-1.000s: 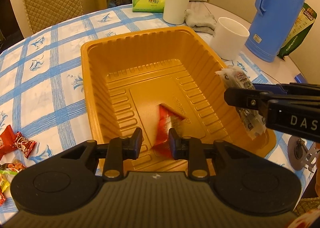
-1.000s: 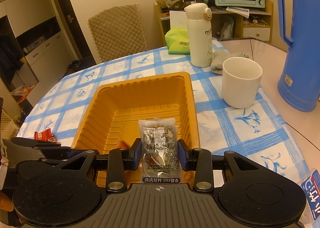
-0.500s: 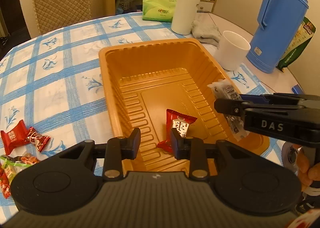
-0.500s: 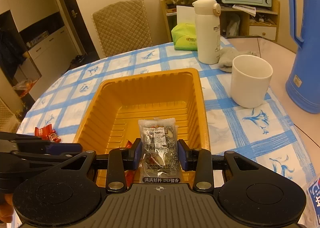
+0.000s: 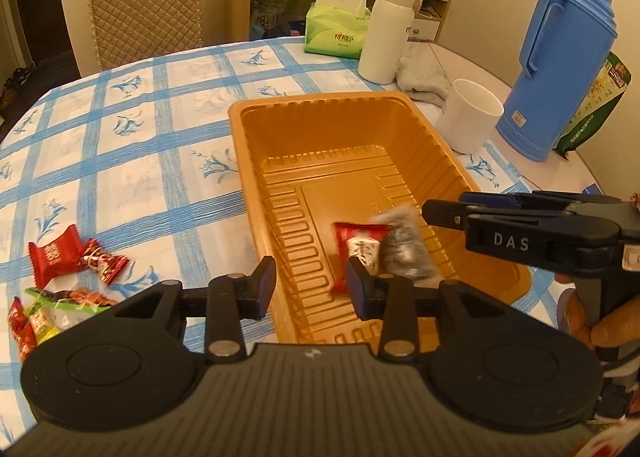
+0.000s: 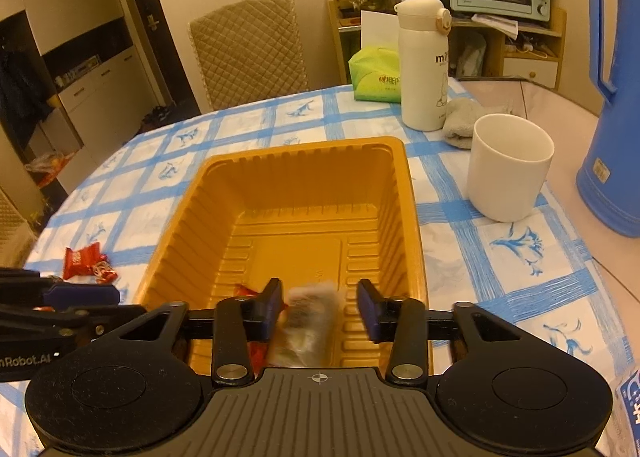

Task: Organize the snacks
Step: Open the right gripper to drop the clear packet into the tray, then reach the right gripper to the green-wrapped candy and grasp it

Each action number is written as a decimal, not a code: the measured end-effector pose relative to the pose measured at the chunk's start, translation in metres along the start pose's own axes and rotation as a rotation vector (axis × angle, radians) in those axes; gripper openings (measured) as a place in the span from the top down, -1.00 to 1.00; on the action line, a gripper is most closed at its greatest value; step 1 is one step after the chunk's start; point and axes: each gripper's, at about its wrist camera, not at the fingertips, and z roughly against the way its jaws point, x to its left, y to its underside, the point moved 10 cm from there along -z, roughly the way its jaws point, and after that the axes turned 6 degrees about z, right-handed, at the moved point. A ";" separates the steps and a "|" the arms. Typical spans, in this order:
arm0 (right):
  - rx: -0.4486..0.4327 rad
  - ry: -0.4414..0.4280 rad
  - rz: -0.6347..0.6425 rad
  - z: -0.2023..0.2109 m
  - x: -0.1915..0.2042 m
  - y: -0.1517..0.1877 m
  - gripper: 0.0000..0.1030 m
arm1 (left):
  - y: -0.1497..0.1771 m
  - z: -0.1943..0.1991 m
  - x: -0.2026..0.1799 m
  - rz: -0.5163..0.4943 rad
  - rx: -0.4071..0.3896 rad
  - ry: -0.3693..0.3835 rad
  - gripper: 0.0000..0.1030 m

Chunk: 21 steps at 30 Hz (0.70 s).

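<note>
Both grippers have just opened; the left gripper is empty, the right gripper has released a clear packet, blurred, dropping beside the red candy inside the orange tray; swinging back carelessly risks clipping the rim.

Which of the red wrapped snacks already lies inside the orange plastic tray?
The red packet with the white label, beside the blurred clear packet; the other red candies lie on the tablecloth.

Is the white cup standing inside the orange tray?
No, the white cup stands on the tablecloth to the right of the orange tray, outside its rim.
</note>
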 end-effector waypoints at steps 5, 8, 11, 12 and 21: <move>-0.037 -0.022 -0.004 0.022 0.007 0.001 -0.32 | 0.005 0.024 0.008 0.002 -0.022 -0.001 0.16; -0.040 -0.032 -0.009 0.034 0.013 0.006 -0.36 | 0.008 0.038 0.016 0.009 -0.034 -0.005 0.11; -0.039 -0.037 -0.018 0.046 0.019 0.012 -0.39 | 0.012 0.054 0.026 0.016 -0.047 -0.009 0.07; -0.040 -0.039 -0.021 0.050 0.021 0.013 -0.40 | 0.013 0.059 0.029 0.019 -0.051 -0.010 0.03; -0.049 -0.045 -0.037 0.084 0.054 0.027 -0.46 | 0.031 0.095 0.065 0.030 -0.061 -0.017 -0.11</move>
